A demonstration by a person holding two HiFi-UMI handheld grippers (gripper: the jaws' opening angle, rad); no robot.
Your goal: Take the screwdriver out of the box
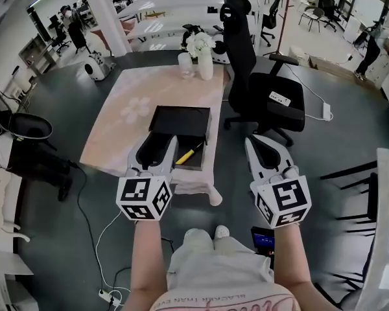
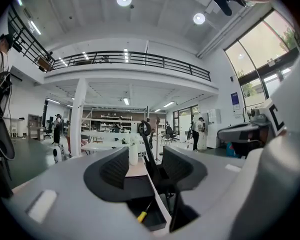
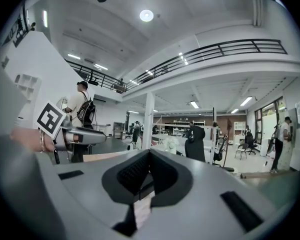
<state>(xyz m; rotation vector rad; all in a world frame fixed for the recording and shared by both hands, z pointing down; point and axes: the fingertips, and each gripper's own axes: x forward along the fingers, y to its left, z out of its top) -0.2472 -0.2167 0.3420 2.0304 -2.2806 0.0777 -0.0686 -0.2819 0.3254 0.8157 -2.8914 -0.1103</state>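
An open black box lies on the pink-clothed table, near its front edge. Inside its tray lies the screwdriver with a yellow handle, slanted. My left gripper hovers over the box's left side, just left of the screwdriver. In the left gripper view this gripper stands open with nothing between its pads, and the screwdriver shows below the gap in the box. My right gripper hangs to the right of the table, apart from the box. In the right gripper view its tips meet, empty.
A white vase of flowers and a glass stand at the table's far end. A black office chair sits right of the table, close to my right gripper. Cables run on the grey floor at the left.
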